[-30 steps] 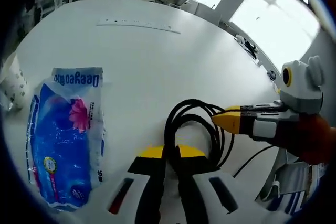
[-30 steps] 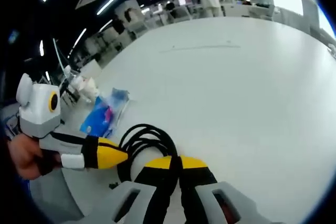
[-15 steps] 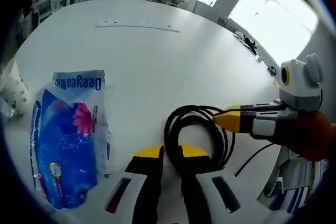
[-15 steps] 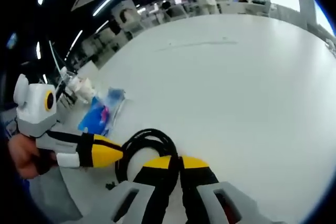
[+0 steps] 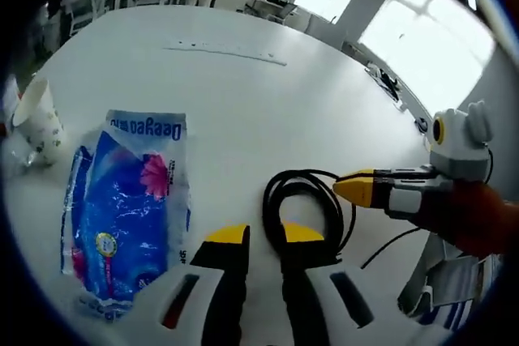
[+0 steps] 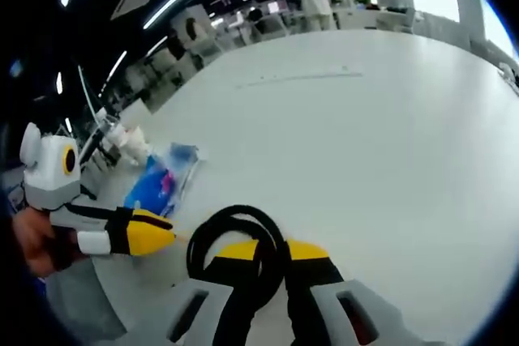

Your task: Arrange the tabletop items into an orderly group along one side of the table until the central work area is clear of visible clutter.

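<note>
A black coiled cable [image 5: 306, 200] lies on the white table [image 5: 243, 95] just ahead of my left gripper [image 5: 265, 237], whose jaws stand a little apart with the coil's near edge in front of the gap. In the right gripper view the cable [image 6: 235, 228] runs between the yellow tips of my right gripper [image 6: 274, 253], which is shut on it. The right gripper [image 5: 355, 189] reaches the coil from the right, and the left gripper [image 6: 154, 237] sits just left of the coil, apart from it. A blue tissue packet [image 5: 130, 200] lies flat on the left.
A paper cup [image 5: 39, 119] stands beyond the tissue packet [image 6: 158, 184], near the table's left edge. A thin pale strip [image 5: 223, 50] lies far across the table. Papers [image 5: 454, 281] sit by the near right edge. A hand [image 5: 478, 220] holds the right gripper.
My left gripper has let the cable out from between its jaws and drawn back a little. The right gripper stays on the coil. The left view has shifted, bringing the cup into sight.
</note>
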The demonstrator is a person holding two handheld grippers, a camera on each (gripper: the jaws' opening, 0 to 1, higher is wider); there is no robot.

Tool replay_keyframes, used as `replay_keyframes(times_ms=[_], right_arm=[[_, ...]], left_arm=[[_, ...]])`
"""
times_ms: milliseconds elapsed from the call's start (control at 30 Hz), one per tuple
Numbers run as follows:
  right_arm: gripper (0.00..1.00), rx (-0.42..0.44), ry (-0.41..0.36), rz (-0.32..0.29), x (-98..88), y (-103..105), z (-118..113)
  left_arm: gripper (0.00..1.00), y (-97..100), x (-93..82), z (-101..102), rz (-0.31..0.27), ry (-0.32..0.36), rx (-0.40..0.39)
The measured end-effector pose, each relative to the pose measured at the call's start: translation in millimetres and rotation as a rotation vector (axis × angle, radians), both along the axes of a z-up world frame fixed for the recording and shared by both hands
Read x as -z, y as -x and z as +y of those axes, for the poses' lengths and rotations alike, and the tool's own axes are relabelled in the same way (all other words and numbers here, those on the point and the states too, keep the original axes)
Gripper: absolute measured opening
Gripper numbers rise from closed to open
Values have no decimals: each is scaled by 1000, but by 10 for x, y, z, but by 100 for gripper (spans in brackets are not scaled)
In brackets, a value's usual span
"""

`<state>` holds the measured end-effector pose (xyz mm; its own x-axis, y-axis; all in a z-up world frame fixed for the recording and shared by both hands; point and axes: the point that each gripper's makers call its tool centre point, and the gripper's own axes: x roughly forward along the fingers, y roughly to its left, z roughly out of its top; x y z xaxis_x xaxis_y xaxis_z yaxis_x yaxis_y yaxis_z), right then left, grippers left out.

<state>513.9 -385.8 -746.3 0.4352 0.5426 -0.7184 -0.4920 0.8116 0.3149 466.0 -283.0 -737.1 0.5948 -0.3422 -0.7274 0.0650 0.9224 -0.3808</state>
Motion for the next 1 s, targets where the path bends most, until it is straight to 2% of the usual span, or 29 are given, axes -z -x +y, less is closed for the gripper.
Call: replay_keyframes(times_ms=[100,367,567,700,1000], right_arm=[[10,13,-6,3,32,41,-24],[11,12,-5,-10,-1,171,-41],[12,4,-3,-21,-33,224,-35],[13,-11,-5,-28,-53,252,-14],[16,-29,-4,-45,-72,318,-9]], left_arm=[[11,55,-10,85,4,21,-34],[10,191,-89,321,-10,24,-90],[9,320,-126,434,-9,78,-187],[9,405,-98,467,-3,67,-180],[11,505,-193,652,-36,11,-139]])
